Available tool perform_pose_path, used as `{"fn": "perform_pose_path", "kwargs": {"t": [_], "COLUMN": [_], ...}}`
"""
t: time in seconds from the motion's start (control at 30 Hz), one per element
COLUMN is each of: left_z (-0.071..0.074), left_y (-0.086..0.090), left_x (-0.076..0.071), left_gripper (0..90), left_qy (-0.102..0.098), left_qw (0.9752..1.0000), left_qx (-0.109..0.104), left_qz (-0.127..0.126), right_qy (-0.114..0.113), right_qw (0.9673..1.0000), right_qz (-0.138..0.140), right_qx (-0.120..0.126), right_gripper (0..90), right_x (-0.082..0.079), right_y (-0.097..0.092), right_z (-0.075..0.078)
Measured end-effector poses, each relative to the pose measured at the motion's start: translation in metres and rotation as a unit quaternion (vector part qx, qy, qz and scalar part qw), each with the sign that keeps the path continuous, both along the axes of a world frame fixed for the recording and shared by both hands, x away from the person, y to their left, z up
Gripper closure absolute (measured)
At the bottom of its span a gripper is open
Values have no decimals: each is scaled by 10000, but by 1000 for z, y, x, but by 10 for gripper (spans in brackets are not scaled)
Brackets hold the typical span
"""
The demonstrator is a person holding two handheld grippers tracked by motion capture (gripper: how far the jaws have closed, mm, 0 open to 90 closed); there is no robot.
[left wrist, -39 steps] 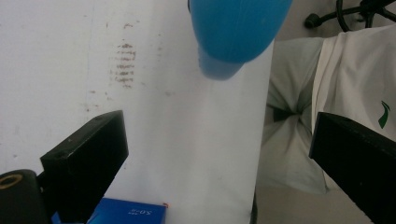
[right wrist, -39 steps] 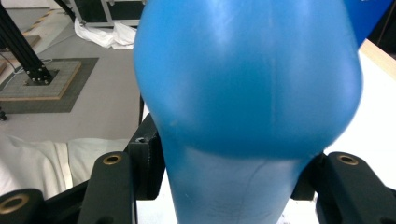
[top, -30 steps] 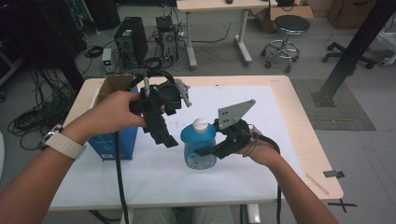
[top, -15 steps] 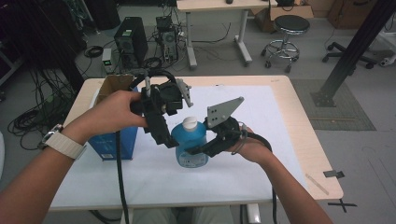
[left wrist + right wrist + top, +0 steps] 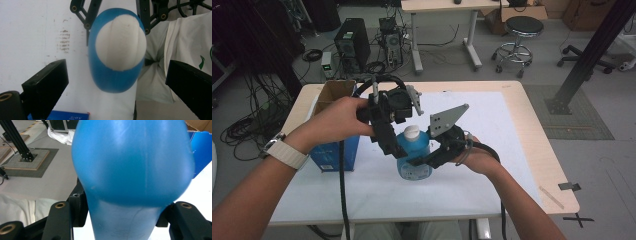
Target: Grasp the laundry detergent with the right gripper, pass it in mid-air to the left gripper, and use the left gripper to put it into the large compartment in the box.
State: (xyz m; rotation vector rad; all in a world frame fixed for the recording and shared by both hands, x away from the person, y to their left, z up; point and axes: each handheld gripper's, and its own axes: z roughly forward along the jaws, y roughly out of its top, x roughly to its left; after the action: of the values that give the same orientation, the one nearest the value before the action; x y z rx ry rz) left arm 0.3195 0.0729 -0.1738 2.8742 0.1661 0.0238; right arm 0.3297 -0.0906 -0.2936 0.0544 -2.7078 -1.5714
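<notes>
High view hides the lower body of the blue bottle [image 5: 414, 160] behind the right gripper [image 5: 428, 159], whose jaws clamp it above the white table [image 5: 512, 150]; its label cannot be read. The left gripper [image 5: 391, 145] points steeply down beside the white cap [image 5: 411, 132], jaws spread wide, with the blue box [image 5: 334, 155] close by.

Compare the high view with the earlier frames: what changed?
The blue bottle, clamped in the right gripper, has shifted slightly left, toward the left gripper, whose open jaws now hang over its white cap. The grip and the blue box stayed as they were.
</notes>
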Motion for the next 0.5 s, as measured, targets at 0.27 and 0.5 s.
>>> {"fn": "perform_pose_path", "kwargs": {"t": [0.27, 0.5], "left_z": [-5, -11], "left_y": [-8, -15], "left_x": [2, 4], "left_gripper": [51, 61], "left_qy": [8, -11], "left_qw": [10000, 10000], "left_qx": [60, 90], "left_qz": [-15, -19], "right_qy": [-2, -6], "right_qw": [10000, 10000], "right_qz": [25, 21], "right_qx": [-3, -25], "right_gripper": [436, 436], "right_x": [0, 0], "right_y": [3, 3], "right_z": [1, 3]}}
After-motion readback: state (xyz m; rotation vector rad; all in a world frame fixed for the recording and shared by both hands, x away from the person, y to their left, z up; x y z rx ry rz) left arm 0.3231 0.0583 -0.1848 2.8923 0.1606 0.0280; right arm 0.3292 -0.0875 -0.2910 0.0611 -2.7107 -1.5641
